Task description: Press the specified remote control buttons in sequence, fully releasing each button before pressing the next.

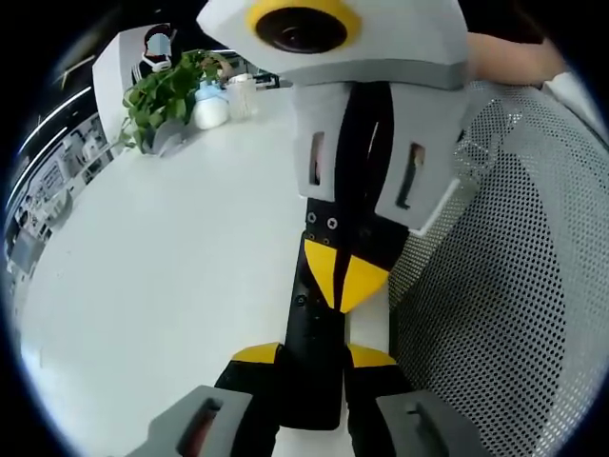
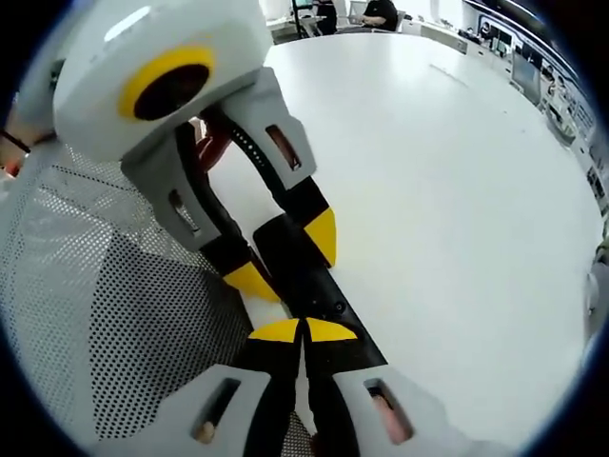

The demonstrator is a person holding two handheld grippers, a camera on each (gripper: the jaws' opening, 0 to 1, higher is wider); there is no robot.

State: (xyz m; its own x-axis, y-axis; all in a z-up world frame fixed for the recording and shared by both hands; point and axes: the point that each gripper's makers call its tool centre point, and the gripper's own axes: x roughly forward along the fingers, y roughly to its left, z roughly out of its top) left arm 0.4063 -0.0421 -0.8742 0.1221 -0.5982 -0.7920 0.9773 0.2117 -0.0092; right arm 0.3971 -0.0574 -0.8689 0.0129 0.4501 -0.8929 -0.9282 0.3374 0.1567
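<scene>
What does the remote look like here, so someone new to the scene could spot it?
Start from the big white table, at its edge beside the perforated mesh surface. The remote lies there, gripped at one end by the left gripper and met at the other by the right gripper. It is the one slim black bar between the yellow-tipped jaws.

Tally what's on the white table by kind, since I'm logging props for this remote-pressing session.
Black remote control: 1
Potted green plant: 1
White bottle with blue cap: 1
Clear container beside it: 1
Total: 4, on the white table.
</scene>
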